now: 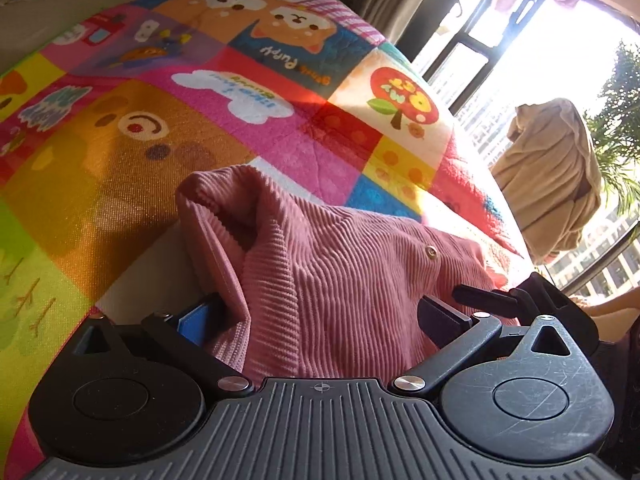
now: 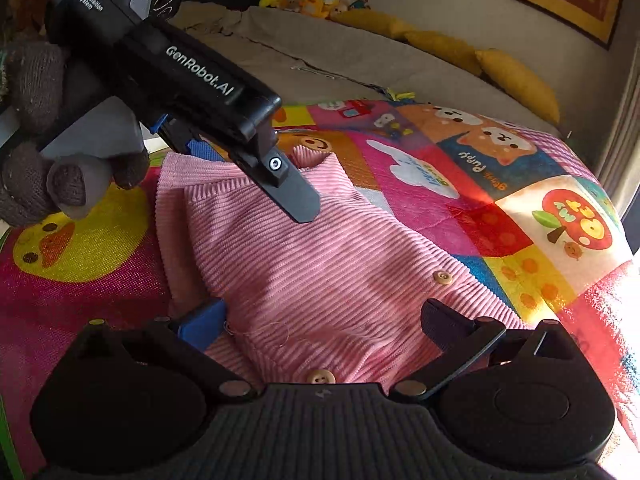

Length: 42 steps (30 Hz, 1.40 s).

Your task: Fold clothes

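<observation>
A pink corduroy garment (image 2: 320, 264) with wooden buttons (image 2: 443, 278) lies bunched on a colourful cartoon quilt (image 2: 460, 184). It also shows in the left wrist view (image 1: 340, 276). My right gripper (image 2: 324, 324) is open, its fingers set wide on either side of the garment's near edge. My left gripper (image 1: 320, 316) is open too, its fingers astride the raised pink fabric. In the right wrist view the left gripper (image 2: 280, 184) reaches in from the upper left, held by a gloved hand (image 2: 44, 168), over the garment's far end.
The quilt (image 1: 200, 112) covers a bed with a grey sheet (image 2: 320, 56) and yellow pillows (image 2: 516, 76) behind. A beige cloth (image 1: 556, 176) hangs by a bright window (image 1: 540, 64) on the right. Soft toys (image 2: 316, 2) sit at the bed's head.
</observation>
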### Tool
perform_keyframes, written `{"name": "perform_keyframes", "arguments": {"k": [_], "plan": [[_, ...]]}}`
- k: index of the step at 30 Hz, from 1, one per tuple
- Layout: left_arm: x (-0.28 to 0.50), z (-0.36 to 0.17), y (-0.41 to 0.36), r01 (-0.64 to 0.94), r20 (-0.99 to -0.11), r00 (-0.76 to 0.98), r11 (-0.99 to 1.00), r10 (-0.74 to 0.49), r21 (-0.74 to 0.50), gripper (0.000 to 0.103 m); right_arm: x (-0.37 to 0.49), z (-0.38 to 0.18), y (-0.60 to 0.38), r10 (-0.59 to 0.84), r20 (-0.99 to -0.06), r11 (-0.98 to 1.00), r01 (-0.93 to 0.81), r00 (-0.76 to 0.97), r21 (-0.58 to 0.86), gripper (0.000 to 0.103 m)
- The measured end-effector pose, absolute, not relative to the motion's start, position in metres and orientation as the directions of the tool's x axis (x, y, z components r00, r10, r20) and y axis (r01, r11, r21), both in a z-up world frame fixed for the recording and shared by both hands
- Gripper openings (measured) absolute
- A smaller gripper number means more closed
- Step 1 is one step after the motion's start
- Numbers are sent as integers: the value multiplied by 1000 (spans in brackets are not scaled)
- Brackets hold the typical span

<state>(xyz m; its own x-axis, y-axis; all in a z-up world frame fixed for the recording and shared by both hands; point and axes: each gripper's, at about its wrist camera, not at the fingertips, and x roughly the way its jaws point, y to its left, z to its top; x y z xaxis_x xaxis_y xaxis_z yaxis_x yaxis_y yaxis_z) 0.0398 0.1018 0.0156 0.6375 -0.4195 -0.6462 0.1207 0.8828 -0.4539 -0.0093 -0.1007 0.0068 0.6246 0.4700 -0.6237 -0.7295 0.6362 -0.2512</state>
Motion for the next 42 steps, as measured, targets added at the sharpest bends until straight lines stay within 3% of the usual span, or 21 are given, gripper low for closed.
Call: {"name": "perform_keyframes", "arguments": {"k": [5, 9, 14, 18, 22, 25, 32, 35, 42], "plan": [[33, 13, 84, 157, -670, 646, 923, -365, -352, 103, 6, 12, -148, 374, -635, 748, -624, 676, -224, 103], [31, 13, 77, 178, -666, 641, 918, -382, -355, 103, 19, 2, -178, 233, -652, 809, -516, 721, -280, 103], [18, 14, 66, 212, -644, 642, 903, -416, -373, 103, 14, 4, -181, 223, -637, 797, -514, 738, -317, 103], [0, 18, 56, 272, -593, 636, 863, -494, -426, 103, -1, 16, -176, 284, -610, 754, -565, 740, -334, 103], [-25, 26, 57, 377, -498, 610, 778, -616, -502, 103, -11, 37, -172, 407, -592, 739, -631, 696, -234, 103], [-42, 33, 81, 344, -453, 669, 785, -590, -516, 103, -11, 42, -164, 436, -566, 753, -628, 699, -196, 103], [-56, 36, 158, 61, -451, 801, 803, -394, -592, 103, -14, 1, -127, 394, -699, 696, -690, 597, -197, 103], [-52, 26, 165, 54, -433, 780, 738, -452, -673, 103, -17, 13, -130, 400, -690, 703, -685, 604, -192, 103], [-19, 2, 111, 117, -464, 637, 671, -616, -732, 103, -58, 42, -107, 513, -562, 626, -731, 649, -273, 103]]}}
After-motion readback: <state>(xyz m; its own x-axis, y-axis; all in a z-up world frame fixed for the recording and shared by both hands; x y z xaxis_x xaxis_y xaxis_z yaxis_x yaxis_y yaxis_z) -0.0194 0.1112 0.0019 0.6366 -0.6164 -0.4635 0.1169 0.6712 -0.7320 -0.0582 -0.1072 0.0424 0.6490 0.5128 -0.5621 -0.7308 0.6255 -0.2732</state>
